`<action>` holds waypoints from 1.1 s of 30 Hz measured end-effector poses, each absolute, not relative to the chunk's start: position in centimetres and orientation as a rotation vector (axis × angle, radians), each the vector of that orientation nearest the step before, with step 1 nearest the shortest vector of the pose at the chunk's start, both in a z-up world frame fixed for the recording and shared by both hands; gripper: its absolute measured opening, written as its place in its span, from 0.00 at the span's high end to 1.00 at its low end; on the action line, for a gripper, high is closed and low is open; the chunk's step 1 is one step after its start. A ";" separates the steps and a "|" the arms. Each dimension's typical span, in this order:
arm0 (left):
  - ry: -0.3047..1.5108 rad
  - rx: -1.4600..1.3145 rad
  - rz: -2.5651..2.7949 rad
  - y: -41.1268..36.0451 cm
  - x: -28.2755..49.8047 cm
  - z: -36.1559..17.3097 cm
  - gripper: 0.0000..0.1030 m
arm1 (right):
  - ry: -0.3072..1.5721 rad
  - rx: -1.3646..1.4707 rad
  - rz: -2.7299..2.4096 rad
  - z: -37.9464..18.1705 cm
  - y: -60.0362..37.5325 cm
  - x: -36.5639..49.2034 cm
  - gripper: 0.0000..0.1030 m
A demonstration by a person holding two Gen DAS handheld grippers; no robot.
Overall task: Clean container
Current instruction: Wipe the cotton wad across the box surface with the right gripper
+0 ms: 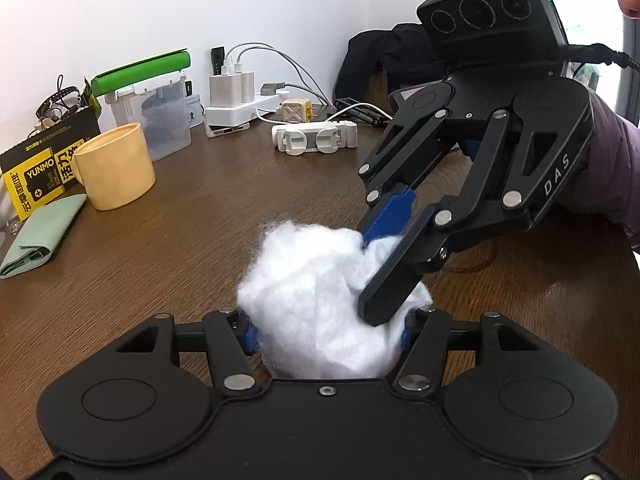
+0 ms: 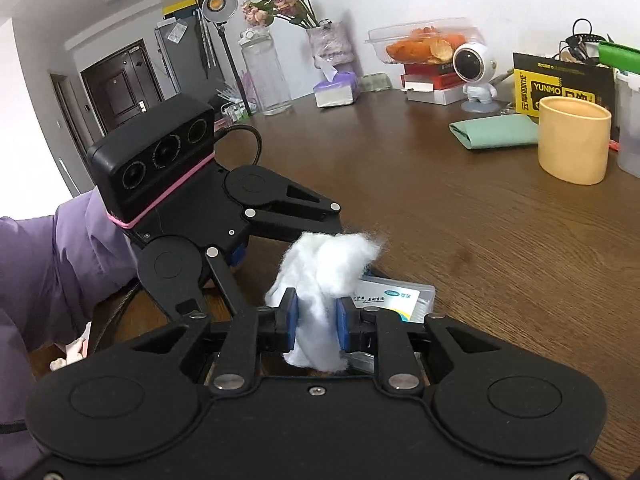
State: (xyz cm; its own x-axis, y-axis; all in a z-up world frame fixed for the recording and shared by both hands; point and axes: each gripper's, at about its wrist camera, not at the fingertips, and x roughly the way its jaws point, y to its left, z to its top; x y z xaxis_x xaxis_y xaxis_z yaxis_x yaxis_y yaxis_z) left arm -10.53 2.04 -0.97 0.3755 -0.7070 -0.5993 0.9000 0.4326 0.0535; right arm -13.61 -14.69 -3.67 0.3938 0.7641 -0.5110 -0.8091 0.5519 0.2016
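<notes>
A white cotton wad sits between the two grippers, low over the brown wooden table. In the right wrist view my right gripper is shut on the cotton wad, blue pads pressing both sides. In the left wrist view my left gripper has blue pads at both sides of the wad's near end, and a clear container part shows under it. A clear container with a printed label lies under the wad, by the left gripper's fingers. The right gripper pinches the wad from the right.
A yellow mug, a folded green cloth, a yellow and black box and a clear lidded box stand at the left. A power strip with chargers lies at the back. A tissue pack, a bottle and a robot figure stand far off.
</notes>
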 end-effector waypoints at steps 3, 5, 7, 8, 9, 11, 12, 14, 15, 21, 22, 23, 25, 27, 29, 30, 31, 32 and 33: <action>0.546 0.404 -1.065 2.0 -10.5 -1.0 0.44 | 0.602 -0.091 0.993 -3.7 -14.6 -13.6 0.79; 0.545 0.405 -1.064 2.0 -10.5 -1.0 0.44 | 0.601 -0.104 0.979 -3.7 -14.8 -13.5 0.79; 0.541 0.408 -1.063 2.0 -10.6 -1.0 0.44 | 0.587 -0.111 0.948 -3.4 -15.3 -13.4 0.78; 0.540 0.409 -1.062 2.0 -10.6 -1.0 0.44 | 0.582 -0.103 0.938 -3.3 -15.5 -13.3 0.78; 0.540 0.410 -1.062 2.0 -10.6 -1.0 0.44 | 0.578 -0.096 0.929 -3.2 -15.8 -13.1 0.78; 0.540 0.409 -1.062 2.0 -10.7 -1.0 0.44 | 0.584 -0.096 0.946 -3.4 -15.6 -13.1 0.78; 0.540 0.409 -1.062 2.0 -10.7 -1.0 0.44 | 0.585 -0.102 0.954 -3.4 -15.5 -13.2 0.78; 0.542 0.407 -1.063 2.1 -10.7 -1.0 0.44 | 0.582 -0.109 0.962 -3.4 -15.3 -13.3 0.75; 0.543 0.407 -1.064 2.1 -10.7 -1.0 0.44 | 0.580 -0.111 0.957 -3.4 -15.4 -13.3 0.66; 0.546 0.403 -1.067 2.2 -10.7 -1.0 0.43 | 0.493 -0.139 0.973 -2.2 -15.7 -14.5 0.47; 0.546 0.403 -1.067 2.3 -10.7 -1.0 0.43 | 0.472 -0.141 0.973 -2.0 -15.7 -14.8 0.47; 0.546 0.403 -1.068 2.3 -10.7 -1.0 0.43 | 0.454 -0.141 0.967 -1.8 -15.9 -14.9 0.46; 0.549 0.400 -1.069 2.4 -10.6 -1.0 0.43 | 0.421 -0.127 0.941 -1.4 -16.2 -15.0 0.46; 0.550 0.400 -1.069 2.4 -10.6 -1.0 0.43 | 0.410 -0.105 0.909 -1.2 -16.6 -14.8 0.46; 0.549 0.401 -1.074 2.6 -10.5 -1.0 0.43 | 0.409 -0.102 0.872 -1.2 -16.7 -14.4 0.46; 0.550 0.401 -1.074 2.6 -10.4 -1.0 0.43 | 0.409 -0.106 0.860 -1.3 -16.7 -14.4 0.46; 0.549 0.401 -1.074 2.6 -10.5 -1.0 0.43 | 0.409 -0.108 0.855 -1.3 -16.7 -14.2 0.46; 0.550 0.400 -1.073 2.5 -10.5 -1.0 0.43 | 0.416 -0.108 0.855 -1.5 -16.6 -14.1 0.46; 0.550 0.399 -1.070 2.4 -10.6 -1.0 0.42 | 0.422 -0.112 0.853 -1.6 -16.5 -14.0 0.46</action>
State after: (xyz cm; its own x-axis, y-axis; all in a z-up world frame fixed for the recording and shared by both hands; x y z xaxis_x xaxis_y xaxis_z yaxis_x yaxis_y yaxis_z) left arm -10.59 2.40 -0.99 0.3681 -0.7098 -0.6006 0.9014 0.4309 0.0432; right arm -13.97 -16.48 -1.60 0.5805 0.7067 -0.4045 -0.7504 0.6571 0.0711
